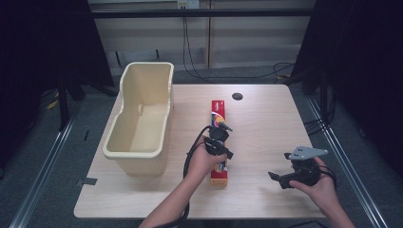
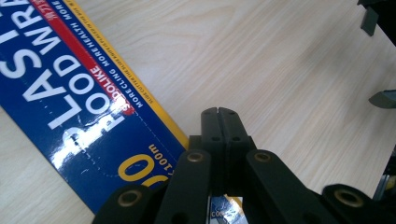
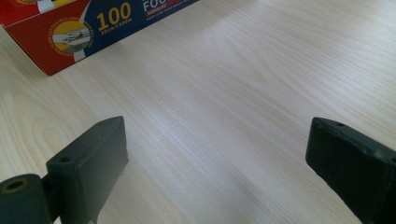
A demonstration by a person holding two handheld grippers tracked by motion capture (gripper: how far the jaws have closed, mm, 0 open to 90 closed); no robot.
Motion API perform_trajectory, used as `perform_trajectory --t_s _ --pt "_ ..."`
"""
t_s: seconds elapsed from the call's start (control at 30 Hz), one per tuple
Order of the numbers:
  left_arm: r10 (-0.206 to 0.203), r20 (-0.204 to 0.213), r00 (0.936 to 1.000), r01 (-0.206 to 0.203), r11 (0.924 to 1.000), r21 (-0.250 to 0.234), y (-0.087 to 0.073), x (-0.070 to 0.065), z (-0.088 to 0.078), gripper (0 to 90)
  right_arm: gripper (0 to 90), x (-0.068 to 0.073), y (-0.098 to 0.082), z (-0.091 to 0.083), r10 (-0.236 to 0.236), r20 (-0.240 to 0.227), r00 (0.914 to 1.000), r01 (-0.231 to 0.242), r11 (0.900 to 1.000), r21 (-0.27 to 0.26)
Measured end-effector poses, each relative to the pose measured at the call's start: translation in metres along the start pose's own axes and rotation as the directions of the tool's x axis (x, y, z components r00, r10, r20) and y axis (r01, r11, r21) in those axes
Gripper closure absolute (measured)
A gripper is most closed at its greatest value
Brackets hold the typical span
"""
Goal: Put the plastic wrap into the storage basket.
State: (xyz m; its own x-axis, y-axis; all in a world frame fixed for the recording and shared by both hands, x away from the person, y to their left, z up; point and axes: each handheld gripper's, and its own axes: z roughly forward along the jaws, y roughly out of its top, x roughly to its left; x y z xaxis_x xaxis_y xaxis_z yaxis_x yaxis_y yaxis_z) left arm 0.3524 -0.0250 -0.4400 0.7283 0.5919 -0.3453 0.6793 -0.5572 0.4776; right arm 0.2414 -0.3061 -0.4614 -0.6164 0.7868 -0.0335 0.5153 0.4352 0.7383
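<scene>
Two claws over a wooden table, one shut tight, one wide open.

Nearest, on the right: right gripper, jaws spread wide, nothing between, above bare table. Next, mid-table: left gripper, jaws pressed together, empty, just over the long wrap box. Farther left: tall cream bin, well apart from box.
</scene>
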Motion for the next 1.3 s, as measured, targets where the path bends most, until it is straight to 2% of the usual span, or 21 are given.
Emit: perform_trajectory --t_s 0.47,0.57,0.77,0.8,0.83,0.87,0.97,1.13,1.27,1.3 --pt "-0.044 -0.046 0.9980 0.045 0.9989 0.013 -0.010 0.015 -0.021 90.0 5.7 0.003 0.001 0.001 -0.001 -0.003 1.0000 0.001 1.000 0.004" --pt "-0.054 -0.022 0.9983 0.054 0.9985 0.007 -0.010 0.018 -0.026 89.9 5.8 0.002 0.002 0.002 -0.004 -0.006 1.0000 0.004 1.000 0.000" --pt "-0.070 -0.030 0.9971 0.069 0.9973 -0.025 -0.001 0.018 -0.035 80.6 5.7 0.001 0.002 0.002 -0.008 -0.007 0.9999 0.008 1.000 -0.008" --pt "-0.080 -0.038 0.9961 0.078 0.9960 -0.042 0.002 0.018 -0.036 77.6 5.8 0.001 0.002 0.002 -0.008 -0.007 0.9999 0.008 1.000 -0.008" --pt "-0.084 -0.060 0.9947 0.081 0.9951 -0.057 0.004 0.018 -0.037 71.5 5.8 0.001 0.002 0.002 -0.005 -0.005 1.0000 0.005 1.000 -0.006" --pt "-0.088 -0.064 0.9941 0.084 0.9944 -0.064 0.007 0.019 -0.038 64.9 5.8 0.001 0.002 0.002 -0.005 -0.005 1.0000 0.005 1.000 -0.007" --pt "-0.116 -0.090 0.9892 0.110 0.9914 -0.071 0.014 0.019 -0.038 55.7 5.8 0.001 0.002 0.002 -0.005 -0.007 1.0000 0.005 1.000 -0.006" --pt "-0.149 -0.135 0.9795 0.141 0.9876 -0.068 0.024 0.022 -0.033 48.3 6.0 0.001 0.002 0.001 -0.006 -0.008 0.9999 0.006 1.000 -0.005" --pt "-0.179 -0.179 0.9674 0.167 0.9828 -0.079 0.032 0.028 -0.028 42.2 6.0 0.001 0.002 0.000 0.000 -0.005 1.0000 0.000 1.000 -0.007" --pt "-0.179 -0.179 0.9674 0.167 0.9828 -0.079 0.032 0.028 -0.028 38.9 6.0 0.001 0.002 0.000 0.000 -0.005 1.0000 0.000 1.000 -0.007"
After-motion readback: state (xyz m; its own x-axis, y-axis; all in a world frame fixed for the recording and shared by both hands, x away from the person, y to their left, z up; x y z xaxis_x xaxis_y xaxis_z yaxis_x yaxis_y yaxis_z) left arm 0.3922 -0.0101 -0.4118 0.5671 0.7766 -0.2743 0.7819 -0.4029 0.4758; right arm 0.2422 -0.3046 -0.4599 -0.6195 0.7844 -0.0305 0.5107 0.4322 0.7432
